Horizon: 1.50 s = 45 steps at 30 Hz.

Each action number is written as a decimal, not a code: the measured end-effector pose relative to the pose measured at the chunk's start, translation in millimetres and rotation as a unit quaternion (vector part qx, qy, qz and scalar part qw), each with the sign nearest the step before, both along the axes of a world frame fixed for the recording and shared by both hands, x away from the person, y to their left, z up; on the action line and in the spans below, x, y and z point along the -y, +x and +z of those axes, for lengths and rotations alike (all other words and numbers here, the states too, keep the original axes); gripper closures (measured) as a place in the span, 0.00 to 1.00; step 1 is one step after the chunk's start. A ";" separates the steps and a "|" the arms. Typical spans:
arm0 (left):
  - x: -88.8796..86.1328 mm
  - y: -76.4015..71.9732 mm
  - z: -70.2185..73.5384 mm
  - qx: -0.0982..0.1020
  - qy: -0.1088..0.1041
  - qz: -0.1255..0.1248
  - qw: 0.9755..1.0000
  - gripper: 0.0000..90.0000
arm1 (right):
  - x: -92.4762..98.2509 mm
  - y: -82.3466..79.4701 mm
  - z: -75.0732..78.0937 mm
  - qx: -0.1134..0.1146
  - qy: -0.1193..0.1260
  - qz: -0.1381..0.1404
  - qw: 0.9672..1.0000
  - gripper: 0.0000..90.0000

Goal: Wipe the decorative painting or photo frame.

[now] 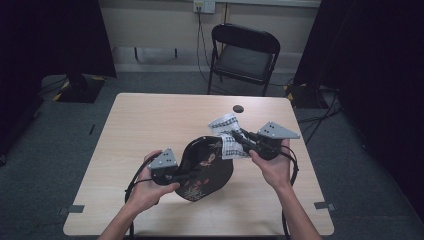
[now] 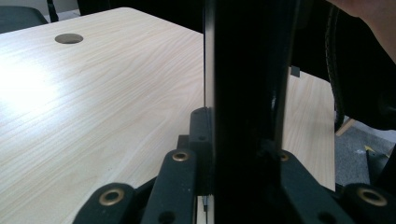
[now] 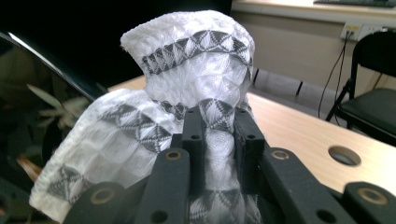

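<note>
A black lacquered plate (image 1: pixel 207 167) with a flower pattern is held up over the wooden table (image 1: pixel 150 125), tilted on its edge. My left gripper (image 1: pixel 187 175) is shut on the plate's near rim; in the left gripper view the plate (image 2: pixel 243 93) stands edge-on as a dark band between the jaws. My right gripper (image 1: pixel 239 140) is shut on a white cloth (image 1: pixel 227 135) with grey patterned bands, and the cloth lies against the plate's upper right side. In the right gripper view the cloth (image 3: pixel 187 84) bunches up around the jaws, with the plate (image 3: pixel 28 93) at the left.
A round cable hole (image 1: pixel 238 108) sits near the table's far edge. A black folding chair (image 1: pixel 243 55) stands behind the table. Dark curtains hang at both sides. The table's left half is bare wood.
</note>
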<state>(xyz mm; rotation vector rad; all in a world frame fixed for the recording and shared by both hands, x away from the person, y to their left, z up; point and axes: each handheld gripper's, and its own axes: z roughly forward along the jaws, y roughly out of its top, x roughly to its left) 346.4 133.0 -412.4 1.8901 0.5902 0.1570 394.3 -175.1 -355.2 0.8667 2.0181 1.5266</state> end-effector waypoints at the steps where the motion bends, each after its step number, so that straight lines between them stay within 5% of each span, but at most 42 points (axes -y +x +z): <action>1: -0.3 0.6 0.0 0.001 0.002 -0.001 1.000 0.90 | 1.2 0.6 -0.2 -0.004 -0.007 0.001 1.000 0.87; 4: 0.4 -0.2 0.1 0.006 0.003 -0.002 1.000 0.90 | 6.2 -1.2 -1.4 -0.009 -0.019 -0.001 1.000 0.87; 10: 0.5 0.2 -0.1 0.006 0.003 0.002 1.000 0.89 | 9.5 -11.8 -3.5 0.005 0.023 0.004 1.000 0.87; 13: 0.6 0.2 -0.3 0.009 0.004 0.004 1.000 0.89 | 8.9 -13.3 -4.6 0.010 0.016 0.004 1.000 0.87; 21: -0.2 0.5 -0.3 0.013 0.007 0.005 1.000 0.89 | 12.2 -6.4 -24.4 -0.024 0.008 -0.001 1.000 0.87; 30: -0.4 0.4 -0.3 0.013 0.006 0.006 1.000 0.89 | 10.6 -1.8 -50.3 -0.079 -0.040 0.027 0.996 0.87; 38: -1.0 0.8 -0.5 0.012 0.006 0.007 1.000 0.89 | 21.5 -5.4 -30.1 -0.046 0.011 0.019 0.999 0.87; 45: -0.8 1.0 -0.3 0.009 0.006 0.015 1.000 0.89 | 18.8 -4.1 -35.7 -0.055 -0.006 0.032 0.998 0.87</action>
